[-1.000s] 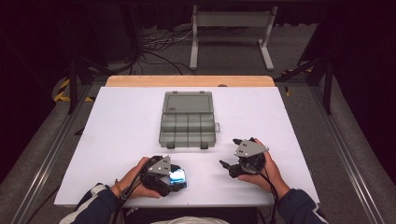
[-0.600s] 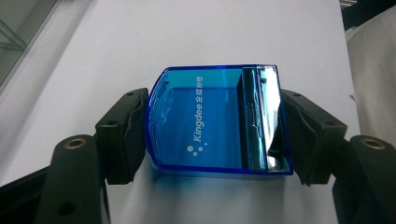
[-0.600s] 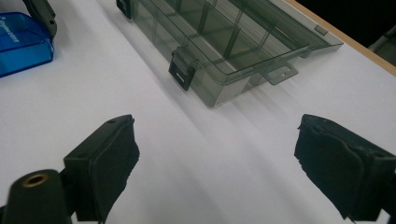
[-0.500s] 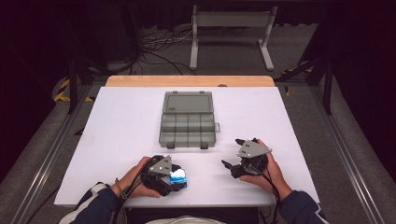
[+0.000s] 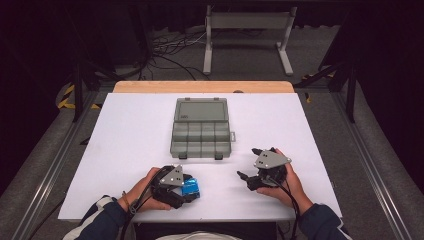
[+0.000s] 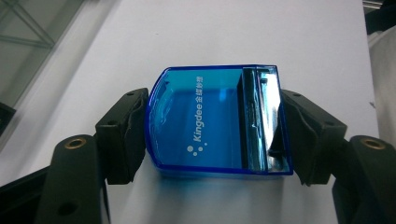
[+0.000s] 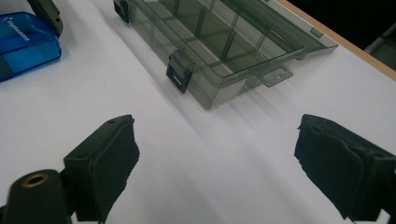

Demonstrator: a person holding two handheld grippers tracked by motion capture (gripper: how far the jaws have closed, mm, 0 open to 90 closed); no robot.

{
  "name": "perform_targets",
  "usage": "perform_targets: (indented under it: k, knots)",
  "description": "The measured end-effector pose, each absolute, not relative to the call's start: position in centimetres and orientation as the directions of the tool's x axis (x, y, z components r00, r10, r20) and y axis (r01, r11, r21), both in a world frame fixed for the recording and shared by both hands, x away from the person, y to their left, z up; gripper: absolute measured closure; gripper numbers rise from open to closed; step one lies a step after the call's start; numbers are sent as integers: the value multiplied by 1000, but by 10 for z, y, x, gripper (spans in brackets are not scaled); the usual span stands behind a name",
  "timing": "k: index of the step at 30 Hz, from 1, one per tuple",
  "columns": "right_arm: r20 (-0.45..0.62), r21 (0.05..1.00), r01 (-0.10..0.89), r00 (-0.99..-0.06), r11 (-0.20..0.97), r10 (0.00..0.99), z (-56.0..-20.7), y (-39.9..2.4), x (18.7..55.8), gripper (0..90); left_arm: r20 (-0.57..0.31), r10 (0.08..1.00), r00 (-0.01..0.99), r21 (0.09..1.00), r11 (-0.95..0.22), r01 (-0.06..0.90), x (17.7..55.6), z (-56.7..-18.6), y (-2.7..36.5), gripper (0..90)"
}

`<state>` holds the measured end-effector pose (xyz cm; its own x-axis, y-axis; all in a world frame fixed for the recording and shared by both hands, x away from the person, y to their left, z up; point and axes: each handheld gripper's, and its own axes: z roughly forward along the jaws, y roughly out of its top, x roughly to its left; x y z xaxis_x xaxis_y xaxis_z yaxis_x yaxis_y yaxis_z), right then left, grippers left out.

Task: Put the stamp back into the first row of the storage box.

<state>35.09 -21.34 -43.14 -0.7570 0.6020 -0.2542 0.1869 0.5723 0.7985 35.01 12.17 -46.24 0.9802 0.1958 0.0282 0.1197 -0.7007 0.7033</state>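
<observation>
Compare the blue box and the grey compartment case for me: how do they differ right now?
The blue box is small and clamped between the left gripper jaws; the grey compartment case is larger and lies free mid-table. The box is bright blue with white lettering; the case is smoky grey, divided into compartments. Both are see-through plastic.

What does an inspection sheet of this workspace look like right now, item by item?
Surface: white table, wooden strip at its far edge.
Job's things: blue box marked Kingdee, on the table near the person; grey organizer, lid open, compartments look empty.
Clutter: nothing seen.
Grippers: left tool shut on the blue box, pads on both its sides; right tool open, nothing between its jaws.
Cables: a cable trails from the right tool; a loose bundle lies on the floor beyond the table.
Surroundings: dark room, grey metal stand behind the table.
</observation>
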Motion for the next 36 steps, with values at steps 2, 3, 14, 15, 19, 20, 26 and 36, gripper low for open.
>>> perform_targets:
  k: [2, 3, 14, 15, 19, 20, 26, 36]
  knots:
    - [-254, 799, 187, -757, 572, 603, -431, -214, 351, 127, 38, 205, 978, 705, -700, 119, 350, -461, 122, 309]
    - [-254, 800, 186, -756, 571, 603, -431, -214, 351, 127, 43, 210, 977, 708, -696, 118, 350, -461, 122, 309]
    - [-251, 801, 188, -757, 569, 604, -431, -213, 351, 127, 77, 295, 952, 742, -655, 143, 352, -454, 128, 309]
    - [-251, 802, 187, -757, 568, 603, -431, -213, 351, 128, 79, 308, 948, 735, -661, 153, 352, -453, 128, 309]
    - [-247, 802, 188, -759, 566, 602, -431, -214, 351, 133, 94, 336, 937, 733, -661, 163, 351, -452, 129, 309]
    - [-248, 802, 187, -759, 567, 602, -431, -214, 351, 133, 93, 340, 936, 734, -658, 166, 351, -451, 129, 309]
    - [-250, 800, 185, -761, 570, 598, -431, -214, 351, 133, 104, 364, 926, 746, -644, 169, 352, -449, 130, 309]
    - [-250, 799, 187, -761, 572, 598, -431, -213, 351, 132, 122, 406, 906, 765, -620, 175, 353, -445, 135, 309]
